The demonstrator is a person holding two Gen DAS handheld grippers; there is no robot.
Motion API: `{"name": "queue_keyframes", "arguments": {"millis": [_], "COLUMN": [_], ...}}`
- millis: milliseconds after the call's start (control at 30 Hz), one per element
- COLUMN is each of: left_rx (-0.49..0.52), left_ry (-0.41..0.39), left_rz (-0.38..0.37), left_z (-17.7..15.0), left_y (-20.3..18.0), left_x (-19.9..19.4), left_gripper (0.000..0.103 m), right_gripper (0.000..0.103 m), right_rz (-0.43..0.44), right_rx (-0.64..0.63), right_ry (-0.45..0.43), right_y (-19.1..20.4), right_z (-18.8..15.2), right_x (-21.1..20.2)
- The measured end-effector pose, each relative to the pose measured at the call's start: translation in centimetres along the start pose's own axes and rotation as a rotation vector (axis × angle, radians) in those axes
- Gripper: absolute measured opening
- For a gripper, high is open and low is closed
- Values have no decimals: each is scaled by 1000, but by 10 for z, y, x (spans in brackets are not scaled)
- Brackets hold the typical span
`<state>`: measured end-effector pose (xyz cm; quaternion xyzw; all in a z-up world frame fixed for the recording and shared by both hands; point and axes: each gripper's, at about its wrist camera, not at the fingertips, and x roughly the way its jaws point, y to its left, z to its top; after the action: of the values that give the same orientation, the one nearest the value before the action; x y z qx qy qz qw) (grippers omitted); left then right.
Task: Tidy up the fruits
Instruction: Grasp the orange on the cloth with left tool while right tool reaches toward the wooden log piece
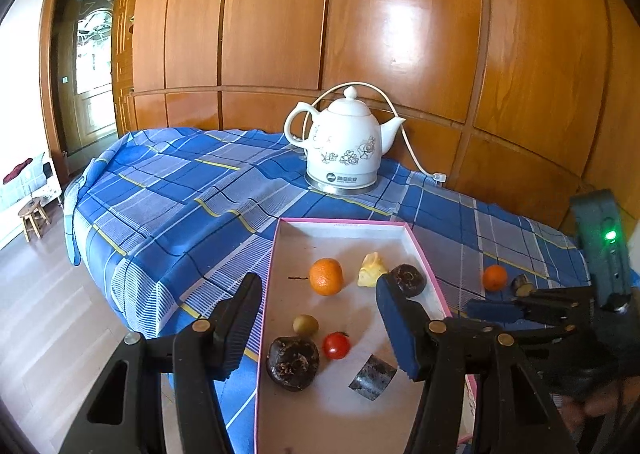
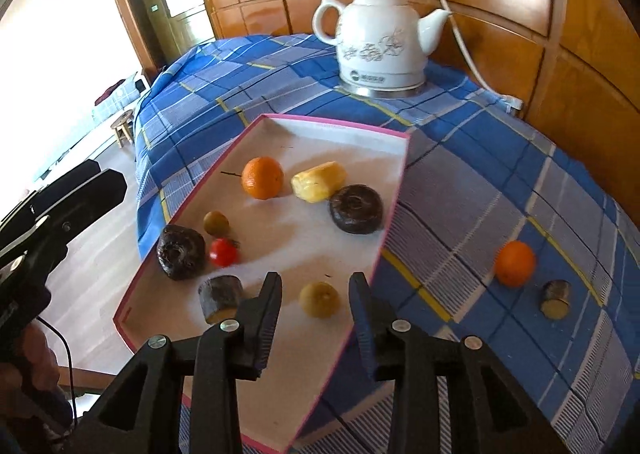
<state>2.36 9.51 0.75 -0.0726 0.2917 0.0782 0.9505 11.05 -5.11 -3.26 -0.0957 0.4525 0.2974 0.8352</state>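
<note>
The right gripper [image 2: 314, 294] stands slightly parted astride a yellow-green fruit [image 2: 320, 298] resting in the pink-rimmed tray [image 2: 394, 205], pads clear. Lift straight away. The left gripper [image 1: 320, 318] hovers half-open, empty, above the tray.

Left wrist view: sits behind its own fingers [image 1: 240, 326], low over the tray's near-left edge [image 1: 264, 318], looking forward and slightly down across the table toward the kettle [image 1: 344, 149] and wood wall [image 1: 400, 33]. The right gripper [image 1: 492, 310] shows at its right edge.

Right wrist view: close above the tray's near-right corner [image 2: 376, 266], pitched down more steeply, facing the same way. The left gripper [image 2: 80, 189] shows at its left edge.

Shared: tray, kettle [image 2: 380, 41], blue cloth [image 2: 480, 157], wall, doorway.
</note>
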Motion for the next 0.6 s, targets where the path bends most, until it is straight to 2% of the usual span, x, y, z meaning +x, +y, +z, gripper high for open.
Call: {"name": "queue_keyframes", "arguments": {"millis": [600], "left_rx": [116], "left_ry": [23], "left_rz": [-29], "left_z": [-5], "left_y": [-35], "left_x": [1], "left_gripper": [61], "right_gripper": [35], "right_rz": [-153], "right_rx": [61], "right_ry": [-39], "right_y": [-79], "right_z": [-29], "right_x": [-54]}}
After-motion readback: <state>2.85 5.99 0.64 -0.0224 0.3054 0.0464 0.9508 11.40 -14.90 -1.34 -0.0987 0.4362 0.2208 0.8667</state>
